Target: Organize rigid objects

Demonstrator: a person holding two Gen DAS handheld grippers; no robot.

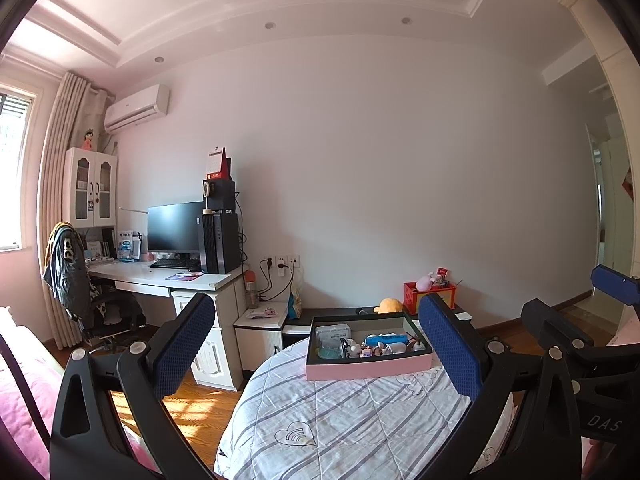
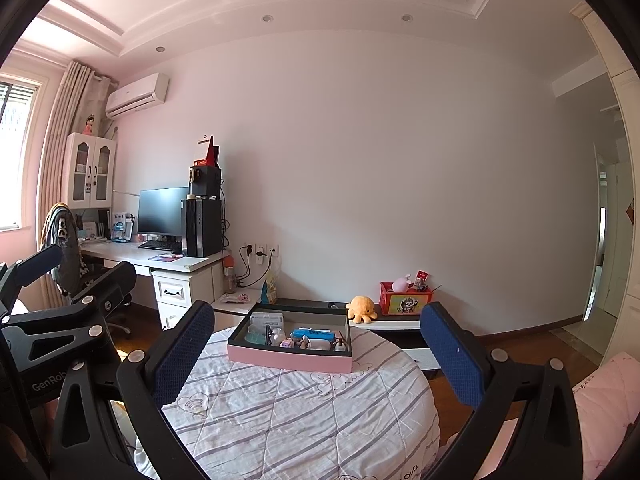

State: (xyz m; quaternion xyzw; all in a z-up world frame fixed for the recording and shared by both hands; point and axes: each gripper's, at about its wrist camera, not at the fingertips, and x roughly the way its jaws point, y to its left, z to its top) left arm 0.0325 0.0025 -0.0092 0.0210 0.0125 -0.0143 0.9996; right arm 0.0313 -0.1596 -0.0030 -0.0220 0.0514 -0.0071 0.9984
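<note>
A pink-sided tray (image 1: 368,369) with a dark rim sits on a round table covered by a striped quilt (image 1: 340,420). It holds several small items, among them a blue tube (image 1: 386,338) and a white packet (image 1: 332,333). The tray also shows in the right wrist view (image 2: 290,360), with the blue tube (image 2: 314,334) inside. My left gripper (image 1: 320,344) is open and empty, held back from the tray. My right gripper (image 2: 318,350) is open and empty, also short of the tray. The other gripper shows at each view's edge.
A low dark shelf behind the table carries an orange plush octopus (image 2: 361,308) and a red toy box (image 2: 405,300). A white desk (image 2: 160,262) with monitor, computer tower and a draped chair stands at left. Wood floor surrounds the table; pink bedding lies at the sides.
</note>
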